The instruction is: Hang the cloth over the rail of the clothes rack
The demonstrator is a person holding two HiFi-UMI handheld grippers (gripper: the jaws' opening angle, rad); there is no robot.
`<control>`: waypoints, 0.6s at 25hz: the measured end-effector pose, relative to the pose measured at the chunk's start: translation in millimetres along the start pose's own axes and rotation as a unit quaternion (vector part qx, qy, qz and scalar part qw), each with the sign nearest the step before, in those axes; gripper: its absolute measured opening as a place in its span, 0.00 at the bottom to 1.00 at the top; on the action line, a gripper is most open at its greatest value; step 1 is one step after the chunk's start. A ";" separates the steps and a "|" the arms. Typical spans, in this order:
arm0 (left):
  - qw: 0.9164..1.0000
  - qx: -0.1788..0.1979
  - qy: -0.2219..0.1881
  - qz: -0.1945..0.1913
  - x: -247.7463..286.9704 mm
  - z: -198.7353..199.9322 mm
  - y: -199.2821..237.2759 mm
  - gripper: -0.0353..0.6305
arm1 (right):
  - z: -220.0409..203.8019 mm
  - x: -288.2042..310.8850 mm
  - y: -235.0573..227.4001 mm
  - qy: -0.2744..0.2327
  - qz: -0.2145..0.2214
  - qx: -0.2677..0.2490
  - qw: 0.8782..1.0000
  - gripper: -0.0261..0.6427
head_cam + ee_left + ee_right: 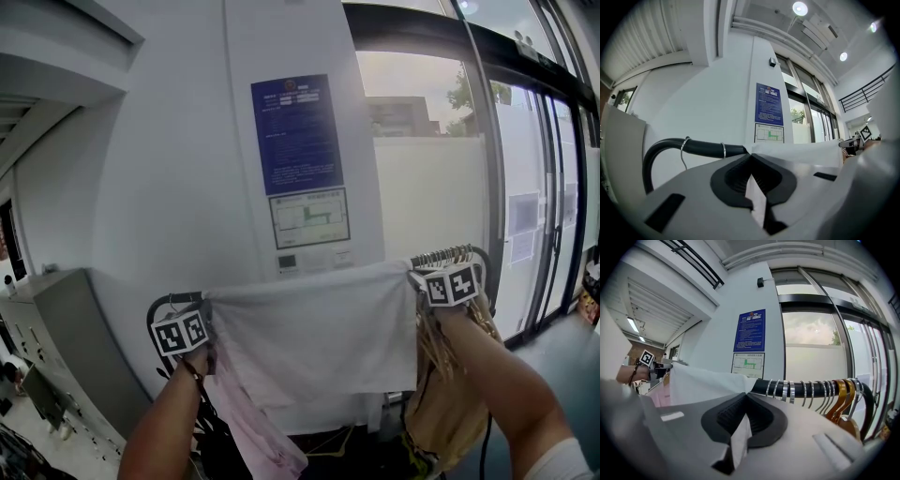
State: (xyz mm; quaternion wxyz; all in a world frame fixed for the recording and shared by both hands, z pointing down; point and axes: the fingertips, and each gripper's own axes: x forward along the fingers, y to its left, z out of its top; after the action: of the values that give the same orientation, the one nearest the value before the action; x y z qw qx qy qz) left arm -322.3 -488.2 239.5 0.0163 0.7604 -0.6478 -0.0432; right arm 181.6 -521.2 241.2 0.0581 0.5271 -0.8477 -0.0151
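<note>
A white cloth (314, 337) hangs stretched between my two grippers, its top edge level with the black rail (161, 306) of the clothes rack. My left gripper (202, 328) is shut on the cloth's left top corner, and a white fold (755, 199) shows pinched between its jaws (751, 157). My right gripper (424, 279) is shut on the right top corner, with cloth (739, 439) clamped in its jaws (746, 397). The rail (701, 148) runs just beyond the left jaws. In the right gripper view the rail (759, 387) lies just past the jaws, partly under the cloth's edge.
Several hanger hooks (806, 391) and wooden hangers (841, 401) crowd the rail's right end, with tan garments (455, 394) below. A pink garment (255, 427) hangs at the left. Behind stand a white wall with a blue notice (296, 134), glass doors (539, 216) and a grey cabinet (56, 328).
</note>
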 end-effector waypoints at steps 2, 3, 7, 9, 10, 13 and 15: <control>1.000 0.002 -0.002 -0.001 -1.5 7.6 1.4 0.06 | -1.7 -2.6 0.5 0.003 -0.002 0.006 1.000 0.05; 1.000 0.003 -0.002 -0.001 -1.7 10.7 1.0 0.06 | -2.5 -3.1 1.4 0.005 -0.003 0.007 1.000 0.04; 1.000 -0.012 -0.006 -0.007 -2.5 15.3 -0.5 0.07 | -6.0 -4.6 3.5 0.006 -0.005 0.015 1.000 0.05; 1.000 -0.022 -0.018 -0.004 -5.8 15.6 2.4 0.07 | -7.7 -7.0 3.4 0.004 -0.005 0.016 1.000 0.08; 0.999 -0.023 -0.025 0.001 -7.8 16.2 4.8 0.09 | -7.7 -8.9 2.6 0.001 -0.007 0.016 1.000 0.10; 0.999 -0.019 -0.042 0.015 -12.8 21.0 11.0 0.18 | -1.0 -17.9 -2.7 -0.018 -0.026 0.007 0.999 0.16; 0.999 -0.012 -0.046 0.016 -13.9 23.9 10.0 0.19 | 5.0 -23.4 -3.7 -0.028 -0.035 0.001 0.999 0.16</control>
State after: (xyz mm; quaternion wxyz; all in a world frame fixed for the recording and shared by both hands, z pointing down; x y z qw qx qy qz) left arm -336.5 -475.4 217.1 -0.0040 0.7469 -0.6594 -0.0856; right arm 194.5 -502.1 234.0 0.0328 0.5561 -0.8299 -0.0309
